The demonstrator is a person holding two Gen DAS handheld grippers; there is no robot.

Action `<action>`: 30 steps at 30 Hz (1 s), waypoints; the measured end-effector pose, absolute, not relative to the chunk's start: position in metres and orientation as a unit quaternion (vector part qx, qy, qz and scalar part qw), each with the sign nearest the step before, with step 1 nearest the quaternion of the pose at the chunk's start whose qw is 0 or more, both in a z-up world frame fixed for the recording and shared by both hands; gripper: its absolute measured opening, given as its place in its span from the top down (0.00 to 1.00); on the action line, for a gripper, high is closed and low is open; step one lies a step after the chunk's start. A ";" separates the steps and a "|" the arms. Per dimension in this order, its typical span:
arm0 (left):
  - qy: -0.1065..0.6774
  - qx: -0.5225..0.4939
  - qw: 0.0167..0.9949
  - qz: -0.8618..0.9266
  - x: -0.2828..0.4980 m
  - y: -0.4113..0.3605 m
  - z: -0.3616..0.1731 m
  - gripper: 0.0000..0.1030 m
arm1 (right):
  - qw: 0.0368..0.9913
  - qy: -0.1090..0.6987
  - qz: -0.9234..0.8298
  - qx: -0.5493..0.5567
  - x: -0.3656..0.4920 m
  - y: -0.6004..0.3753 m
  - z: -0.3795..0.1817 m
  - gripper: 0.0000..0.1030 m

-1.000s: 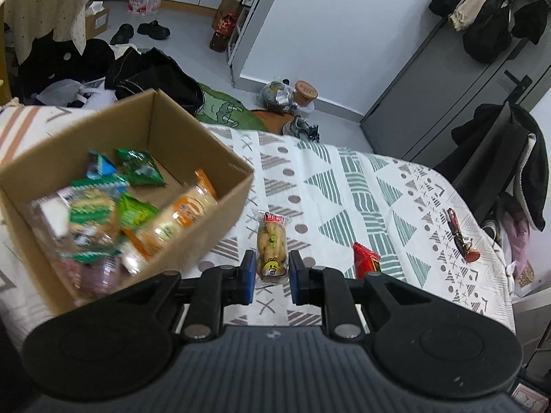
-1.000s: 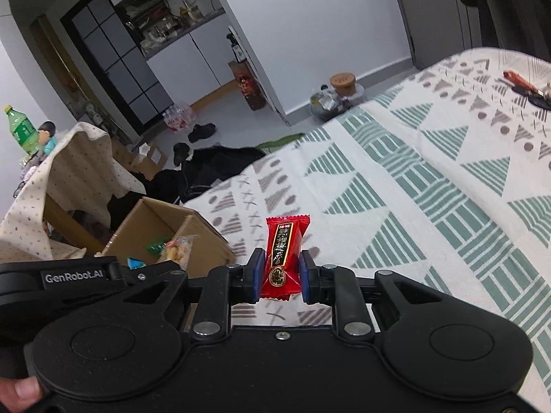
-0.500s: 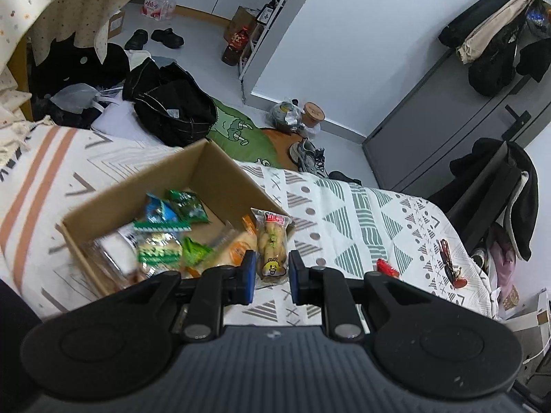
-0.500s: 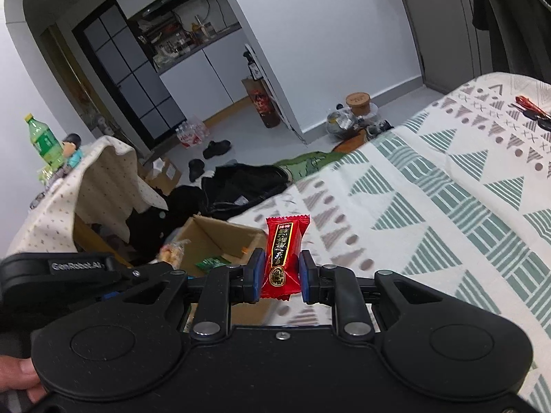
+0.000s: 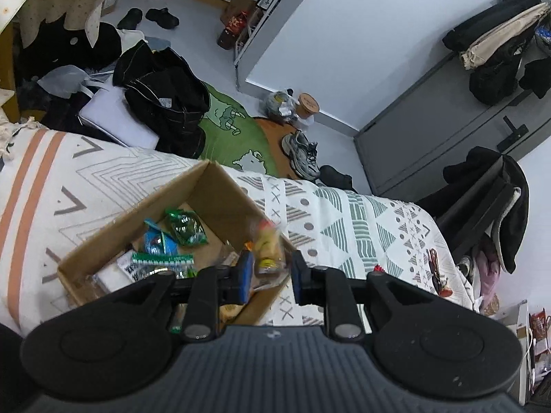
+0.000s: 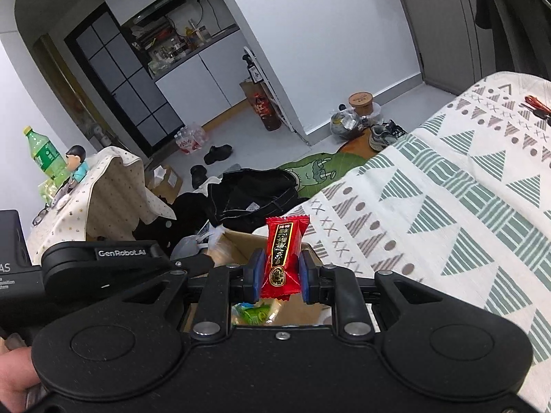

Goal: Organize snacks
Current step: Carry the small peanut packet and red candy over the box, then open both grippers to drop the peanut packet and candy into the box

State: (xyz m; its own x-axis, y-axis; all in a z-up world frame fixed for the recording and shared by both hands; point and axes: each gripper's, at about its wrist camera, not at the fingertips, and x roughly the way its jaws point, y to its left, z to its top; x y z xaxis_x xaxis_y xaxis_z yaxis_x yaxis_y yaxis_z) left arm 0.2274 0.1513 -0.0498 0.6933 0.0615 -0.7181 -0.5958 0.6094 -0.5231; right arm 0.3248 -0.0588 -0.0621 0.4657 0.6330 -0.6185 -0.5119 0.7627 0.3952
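Left wrist view shows the left gripper (image 5: 268,277) with its jaws spread, and between them a blurred yellow snack packet (image 5: 268,251) that looks to be dropping free toward the cardboard box (image 5: 220,189) directly below. Right wrist view shows the right gripper (image 6: 279,275) with its jaws pinching a red candy packet (image 6: 284,251) upright, the box's rim just beyond and beneath the tips. To finish well, I judge each gripper should sit squarely over the box opening before letting go, since the yellow packet hangs close to the near wall. Other packets, among them a green snack bag (image 5: 186,229), already lie inside. Further out, the patterned bedspread (image 5: 361,220) carries the box; beyond it lie a cluttered floor and grey wardrobe doors.
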 end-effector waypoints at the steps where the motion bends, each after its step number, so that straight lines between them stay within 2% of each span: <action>1: 0.338 -0.394 0.831 0.198 0.228 0.153 -0.049 0.78 | 0.853 0.394 0.335 0.074 0.325 -0.054 -0.061 0.80; 6: 0.345 -0.393 0.832 0.188 0.225 0.167 -0.048 0.70 | 0.851 0.401 0.335 0.059 0.326 -0.032 -0.062 0.80; 10: 0.352 -0.391 0.828 0.194 0.221 0.178 -0.048 0.54 | 0.850 0.404 0.335 0.051 0.326 -0.015 -0.062 0.80; 19: 0.365 -0.390 0.823 0.194 0.209 0.202 -0.047 0.42 | 0.846 0.412 0.335 0.041 0.323 0.009 -0.064 0.78; 23: 0.372 -0.372 0.828 0.196 0.205 0.205 -0.043 0.28 | 0.851 0.410 0.326 0.040 0.319 0.009 -0.060 0.51; 28: 0.378 -0.364 0.831 0.185 0.200 0.203 -0.039 0.18 | 0.855 0.412 0.311 0.056 0.313 -0.007 -0.051 0.50; 30: 0.379 -0.358 0.834 0.181 0.196 0.198 -0.035 0.18 | 0.858 0.409 0.305 0.056 0.307 -0.013 -0.046 0.46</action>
State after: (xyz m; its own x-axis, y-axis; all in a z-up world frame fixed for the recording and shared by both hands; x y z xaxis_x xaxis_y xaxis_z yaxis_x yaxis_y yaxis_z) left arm 0.1964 0.1983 -0.0355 0.6474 0.0306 -0.7615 -0.5729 0.6786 -0.4597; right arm 0.3070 -0.0128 -0.0464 0.4790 0.5692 -0.6683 -0.4772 0.8078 0.3460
